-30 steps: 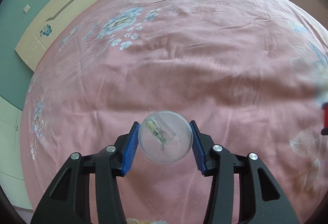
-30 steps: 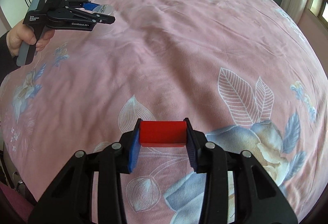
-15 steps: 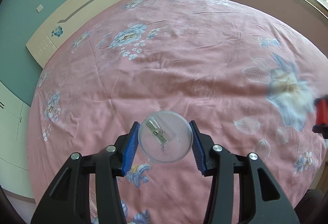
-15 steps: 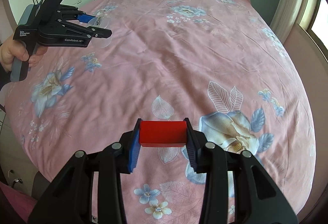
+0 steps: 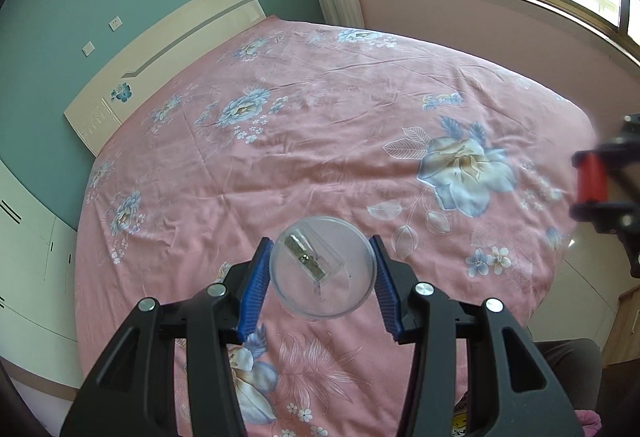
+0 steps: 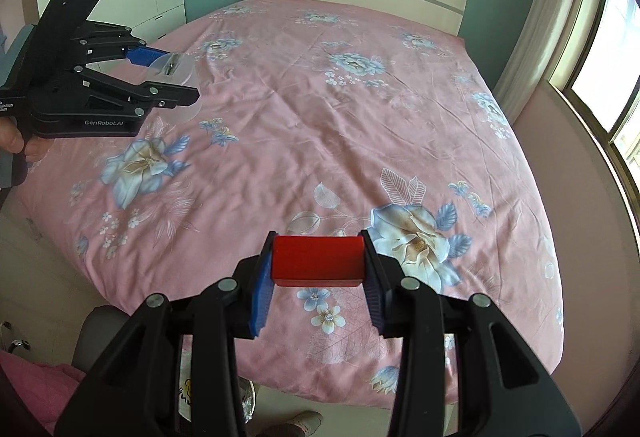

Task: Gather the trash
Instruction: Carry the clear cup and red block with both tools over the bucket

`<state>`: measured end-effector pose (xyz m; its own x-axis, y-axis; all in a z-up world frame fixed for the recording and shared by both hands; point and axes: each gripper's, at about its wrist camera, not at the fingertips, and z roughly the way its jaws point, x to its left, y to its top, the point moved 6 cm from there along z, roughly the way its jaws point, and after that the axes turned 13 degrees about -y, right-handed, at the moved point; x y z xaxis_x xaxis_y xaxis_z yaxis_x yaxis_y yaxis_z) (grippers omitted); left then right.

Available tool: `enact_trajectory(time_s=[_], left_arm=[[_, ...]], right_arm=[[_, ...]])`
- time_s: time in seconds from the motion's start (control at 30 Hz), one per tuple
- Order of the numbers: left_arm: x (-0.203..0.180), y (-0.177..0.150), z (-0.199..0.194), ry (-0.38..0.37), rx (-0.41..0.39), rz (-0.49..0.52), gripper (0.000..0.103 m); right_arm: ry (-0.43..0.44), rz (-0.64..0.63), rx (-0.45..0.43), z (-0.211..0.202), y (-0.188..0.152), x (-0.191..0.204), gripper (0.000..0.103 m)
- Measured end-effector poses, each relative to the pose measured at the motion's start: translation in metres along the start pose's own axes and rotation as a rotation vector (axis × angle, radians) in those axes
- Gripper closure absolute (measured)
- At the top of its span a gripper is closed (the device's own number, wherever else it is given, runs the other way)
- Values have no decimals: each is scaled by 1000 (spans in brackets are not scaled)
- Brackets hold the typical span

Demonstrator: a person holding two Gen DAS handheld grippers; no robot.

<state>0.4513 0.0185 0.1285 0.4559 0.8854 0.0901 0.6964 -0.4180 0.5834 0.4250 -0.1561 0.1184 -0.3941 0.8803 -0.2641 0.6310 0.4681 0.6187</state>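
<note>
The clear round pencil sharpener (image 5: 322,273) is pinched between the blue pads (image 5: 251,293) of the left gripper (image 5: 320,285), which holds it by its two sides. It hangs in the air above the foot end of the bed (image 5: 320,125) and touches nothing else. The right wrist view shows the same sharpener (image 6: 173,70) from the side, high over the left edge of the bed.

The red block (image 6: 317,262) is clamped in the same way between the pads of the right gripper (image 6: 316,269), also in the air, over the foot edge of the pink flowered bedspread (image 6: 320,117).

So both pieces of trash seem to be already picked up, one in each gripper. On the bedspread itself I see no other loose thing, only the printed flowers and some wrinkles.

What remains, in my judgement, is to carry both things to a bin and let them go. At the bottom of the right wrist view, below the foot edge of the bed, there is something round and shiny (image 6: 244,403) that may be a bin with a liner, but the gripper covers most of it and I cannot tell for sure.
</note>
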Motion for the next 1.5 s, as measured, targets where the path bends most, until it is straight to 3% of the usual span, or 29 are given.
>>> enact_trajectory(time_s=[0.33,0.67,0.93,1.5], left_arm=[[-68,-34,-82,4,-58,54,53],[-114,-79,-110,-50,-50,74,53],[-135,-121,-94,-105,5,68,52],[-152,-212,-18,-177,160,24,52]], right_arm=[[-37,-13,-59,-101,-41,11,63],[-46,-21,-43,-141,-95,25,63],[-22,-10,4,-132,-131,39,63],[66,-4,162,-60,-209,84,63]])
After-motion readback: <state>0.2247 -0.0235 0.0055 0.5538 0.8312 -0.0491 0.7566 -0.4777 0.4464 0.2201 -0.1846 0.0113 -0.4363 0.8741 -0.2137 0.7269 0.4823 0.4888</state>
